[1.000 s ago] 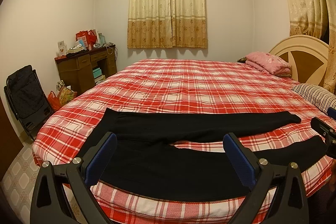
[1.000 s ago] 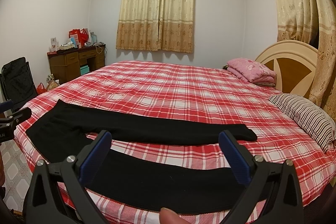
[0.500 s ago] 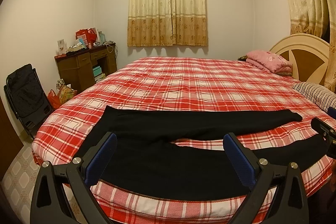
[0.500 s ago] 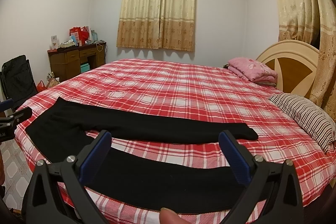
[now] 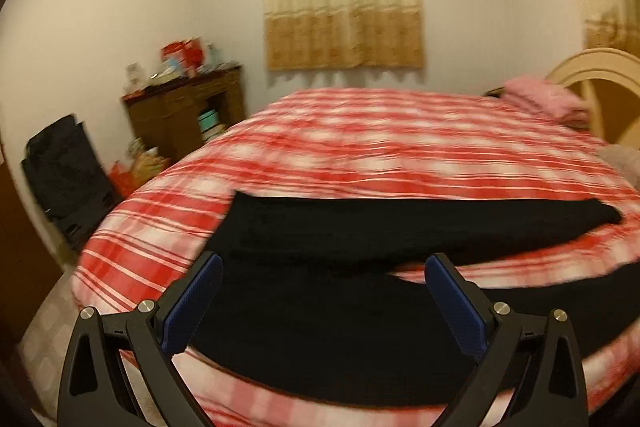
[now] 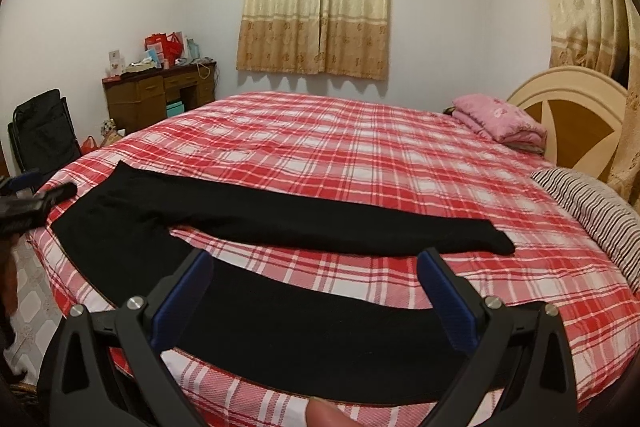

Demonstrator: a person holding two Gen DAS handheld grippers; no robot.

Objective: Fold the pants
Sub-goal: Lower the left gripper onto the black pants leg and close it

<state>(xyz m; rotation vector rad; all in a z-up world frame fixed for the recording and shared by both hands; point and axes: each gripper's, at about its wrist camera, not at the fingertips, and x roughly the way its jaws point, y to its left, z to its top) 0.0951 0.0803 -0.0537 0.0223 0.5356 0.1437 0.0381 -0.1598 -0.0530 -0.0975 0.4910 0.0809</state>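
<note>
Black pants (image 6: 280,223) lie flat on the red plaid bed (image 6: 360,147), waist at the left, both legs spread apart toward the right. In the left wrist view the pants (image 5: 340,291) fill the near edge of the bed. My left gripper (image 5: 324,299) is open and empty, above the waist and crotch area. My right gripper (image 6: 316,291) is open and empty, above the near leg. The left gripper also shows at the left edge of the right wrist view (image 6: 36,203). The left wrist view is blurred.
A pink folded blanket (image 6: 500,119) and a striped pillow (image 6: 592,203) lie by the headboard (image 6: 572,107) at the right. A wooden desk (image 6: 160,95) and a black folding chair (image 6: 40,131) stand left of the bed.
My left gripper has moved quickly, tilting down and closer to the waist end, so its view is blurred. My right gripper has barely moved. The pants lie unchanged.
</note>
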